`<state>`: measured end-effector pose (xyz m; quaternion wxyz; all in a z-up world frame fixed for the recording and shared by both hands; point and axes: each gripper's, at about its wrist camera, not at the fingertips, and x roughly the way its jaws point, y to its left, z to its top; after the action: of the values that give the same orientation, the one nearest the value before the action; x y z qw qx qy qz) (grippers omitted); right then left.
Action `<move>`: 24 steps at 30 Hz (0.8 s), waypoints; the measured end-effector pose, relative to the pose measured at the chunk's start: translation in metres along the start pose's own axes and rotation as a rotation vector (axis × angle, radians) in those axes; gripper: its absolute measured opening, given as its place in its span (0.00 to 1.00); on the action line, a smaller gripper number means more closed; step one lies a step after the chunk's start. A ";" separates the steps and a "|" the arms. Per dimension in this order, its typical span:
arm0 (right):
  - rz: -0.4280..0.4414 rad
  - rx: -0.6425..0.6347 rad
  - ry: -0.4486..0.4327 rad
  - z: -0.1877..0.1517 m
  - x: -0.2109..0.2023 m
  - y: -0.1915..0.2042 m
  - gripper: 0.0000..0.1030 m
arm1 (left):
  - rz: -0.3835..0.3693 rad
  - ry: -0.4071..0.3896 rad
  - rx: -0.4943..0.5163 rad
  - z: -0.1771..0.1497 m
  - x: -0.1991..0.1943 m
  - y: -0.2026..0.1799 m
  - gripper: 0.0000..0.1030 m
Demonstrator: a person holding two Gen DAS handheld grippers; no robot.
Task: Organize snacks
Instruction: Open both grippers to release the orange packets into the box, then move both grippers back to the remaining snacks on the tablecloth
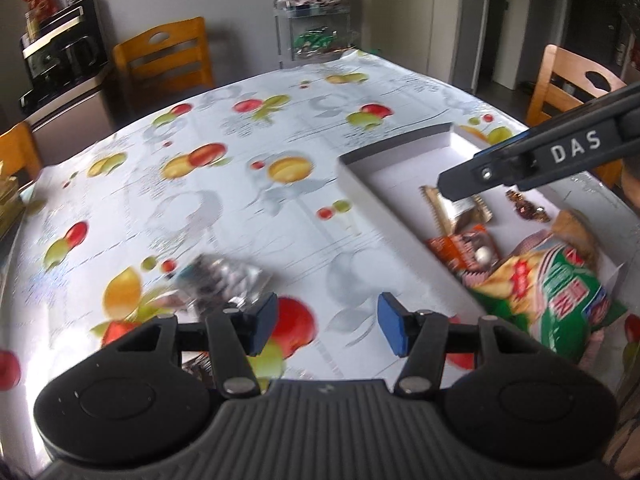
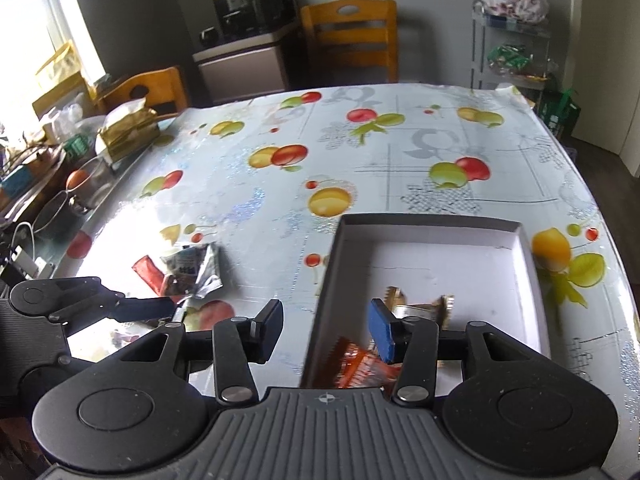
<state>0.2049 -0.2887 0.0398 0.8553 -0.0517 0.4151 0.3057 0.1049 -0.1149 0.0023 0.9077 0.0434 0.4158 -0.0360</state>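
Blue pads on the left tool stand apart with nothing between them, only the fruit-printed tabletop showing through the gap. Just beyond its left finger lies a blurred silver foil snack packet, resting on the cloth near the tool but not gripped. To the right sits a shallow white tray with a grey rim. The right tool also has its pads apart and holds nothing; its right pad hangs over the near part of the tray, its left pad over bare cloth outside the tray's left wall.

Inside the tray, at its near end, lie a gold-edged wrapper and an orange-red packet, partly hidden behind the right tool's finger. The left wrist view shows more there: a small dark wrapped sweet farther right, and a large green, yellow and red snack bag lying over the tray's near right corner.

In the right wrist view the silver packet lies left of the tray on the cloth, beside a red sachet, with the left tool's dark finger reaching in just near of them.

Wooden chairs stand around the far side of the tabletop, and a wire rack holds bags at the far right.
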 end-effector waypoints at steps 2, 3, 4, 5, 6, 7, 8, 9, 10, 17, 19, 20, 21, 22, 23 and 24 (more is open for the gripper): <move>0.005 -0.009 0.004 0.000 0.002 0.006 0.49 | 0.009 0.006 -0.007 -0.007 -0.003 0.009 0.53; 0.006 -0.013 0.006 0.000 0.003 0.009 0.49 | 0.017 0.010 -0.008 -0.010 -0.005 0.012 0.53; 0.008 -0.015 0.008 -0.001 0.004 0.012 0.50 | 0.025 0.013 -0.010 -0.012 -0.006 0.015 0.53; 0.010 -0.015 0.008 0.000 0.004 0.014 0.52 | 0.030 0.014 -0.015 -0.015 -0.008 0.019 0.53; 0.013 -0.018 0.008 0.000 0.005 0.018 0.53 | 0.032 0.015 -0.020 -0.018 -0.010 0.022 0.53; 0.015 -0.020 0.009 0.000 0.006 0.020 0.53 | 0.034 0.015 -0.025 -0.020 -0.012 0.025 0.53; 0.017 -0.022 0.011 0.000 0.007 0.024 0.54 | 0.036 0.015 -0.028 -0.022 -0.014 0.027 0.53; 0.021 -0.024 0.012 0.001 0.008 0.027 0.55 | 0.038 0.015 -0.030 -0.024 -0.016 0.030 0.53; 0.024 -0.026 0.014 0.001 0.010 0.031 0.55 | 0.039 0.015 -0.031 -0.025 -0.018 0.033 0.53; 0.048 -0.047 0.026 0.003 0.022 0.060 0.65 | 0.059 0.039 -0.032 -0.043 -0.024 0.056 0.53; 0.051 -0.053 0.034 0.004 0.028 0.067 0.65 | 0.056 0.052 -0.024 -0.050 -0.024 0.063 0.53; 0.052 -0.055 0.036 0.005 0.030 0.070 0.65 | 0.052 0.058 -0.019 -0.053 -0.023 0.066 0.53; 0.052 -0.057 0.037 0.006 0.032 0.074 0.66 | 0.044 0.063 -0.012 -0.056 -0.023 0.069 0.53; 0.052 -0.059 0.038 0.006 0.034 0.077 0.66 | 0.034 0.068 -0.005 -0.058 -0.023 0.071 0.53; 0.052 -0.060 0.040 0.007 0.036 0.080 0.66 | 0.025 0.071 0.001 -0.060 -0.022 0.073 0.53; 0.051 -0.061 0.042 0.008 0.038 0.083 0.67 | 0.014 0.075 0.011 -0.062 -0.021 0.075 0.53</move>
<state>0.1813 -0.2010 0.0305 0.8363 -0.0734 0.4247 0.3389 0.0522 -0.0330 -0.0187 0.8915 0.0526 0.4489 -0.0305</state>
